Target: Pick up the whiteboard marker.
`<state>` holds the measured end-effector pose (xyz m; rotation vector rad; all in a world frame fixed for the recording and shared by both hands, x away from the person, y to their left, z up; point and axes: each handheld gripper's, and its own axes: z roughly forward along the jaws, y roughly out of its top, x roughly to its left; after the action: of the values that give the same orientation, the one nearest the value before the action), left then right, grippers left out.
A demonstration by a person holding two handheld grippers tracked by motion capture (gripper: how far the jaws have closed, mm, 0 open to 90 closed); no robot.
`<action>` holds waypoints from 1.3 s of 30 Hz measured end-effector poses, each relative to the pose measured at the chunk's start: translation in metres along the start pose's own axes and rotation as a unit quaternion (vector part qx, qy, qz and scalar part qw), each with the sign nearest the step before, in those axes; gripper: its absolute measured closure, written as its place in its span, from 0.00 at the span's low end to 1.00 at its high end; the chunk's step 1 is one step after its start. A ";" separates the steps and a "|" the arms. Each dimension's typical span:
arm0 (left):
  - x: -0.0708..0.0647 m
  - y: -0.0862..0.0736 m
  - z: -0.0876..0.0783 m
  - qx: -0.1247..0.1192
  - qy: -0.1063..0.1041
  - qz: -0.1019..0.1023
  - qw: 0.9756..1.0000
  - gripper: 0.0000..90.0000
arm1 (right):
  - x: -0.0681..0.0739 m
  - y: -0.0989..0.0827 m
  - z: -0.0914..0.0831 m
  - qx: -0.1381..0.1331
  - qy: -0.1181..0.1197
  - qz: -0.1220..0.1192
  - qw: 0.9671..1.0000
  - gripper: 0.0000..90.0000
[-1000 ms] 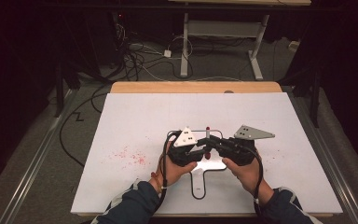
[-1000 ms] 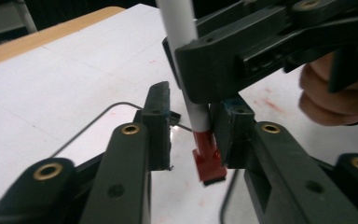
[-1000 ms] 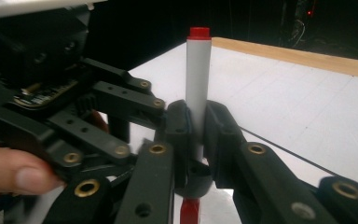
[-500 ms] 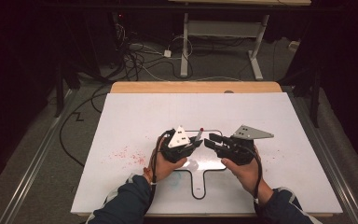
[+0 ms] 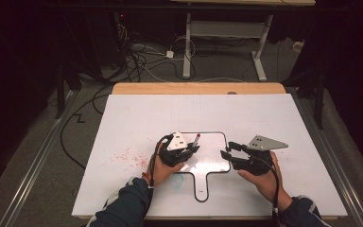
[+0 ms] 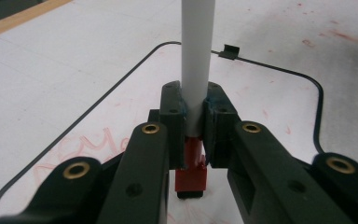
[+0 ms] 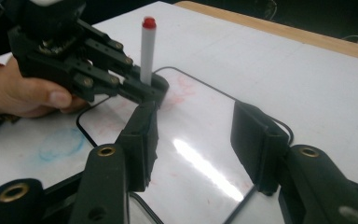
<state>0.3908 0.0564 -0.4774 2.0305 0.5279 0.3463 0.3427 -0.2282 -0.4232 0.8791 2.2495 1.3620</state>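
In the high view, the left gripper [image 5: 189, 150] sat just left of the frame's centre, clamped on a marker [image 5: 196, 140] that rose from its tips, red end up. The marker stood over the upper left part of a small whiteboard [image 5: 216, 156], a paddle-shaped panel with a black rim lying on the white table [image 5: 274, 118]. The right gripper [image 5: 226, 150] lay to the right of centre, pointing left toward the marker and near it, not touching; the left hand was plainly the one on the pen.

In the left gripper view, the marker [image 6: 196, 60] ran straight up the middle of the frame, a white barrel with its long axis nearly upright. The pads [image 6: 173, 112] pressed on it from both sides low on the barrel, and a red part showed below them close to the whiteboard [image 6: 261, 112]. Faint red marks lay on the board at lower left.

In the right gripper view, its jaws stood apart with nothing between them; they had just been opening. The marker [image 7: 147, 49] stood at upper left, beyond the left-hand jaw, white with a red top, held by the left gripper [image 7: 151, 91] over the whiteboard [image 7: 205, 140]. Any reach by the right gripper would likely go up and left in this frame.
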 end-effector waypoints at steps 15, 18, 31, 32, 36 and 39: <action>-0.003 -0.014 -0.025 0.011 -0.007 0.004 1.000 0.87 | 0.003 0.000 0.007 0.016 -0.003 -0.030 0.999 0.58; -0.004 -0.019 -0.033 0.012 -0.009 0.006 1.000 0.87 | 0.005 0.000 0.008 0.023 0.000 -0.035 0.999 0.58; -0.008 -0.029 -0.052 0.026 -0.007 0.009 1.000 0.87 | 0.007 -0.001 0.014 0.046 0.006 -0.050 0.998 0.57; -0.008 -0.028 -0.050 0.027 -0.007 0.008 1.000 0.87 | 0.006 -0.001 0.014 0.046 0.008 -0.051 0.998 0.57; -0.016 -0.016 -0.032 0.032 -0.026 0.021 0.999 0.87 | 0.006 0.000 0.015 0.047 0.008 -0.053 0.997 0.57; -0.020 -0.012 -0.028 0.034 -0.028 0.031 0.999 0.87 | 0.006 0.000 0.015 0.047 0.010 -0.054 0.997 0.57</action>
<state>0.3583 0.0721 -0.4748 2.1189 0.4489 0.3117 0.3467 -0.2142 -0.4302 0.7651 2.3555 1.2316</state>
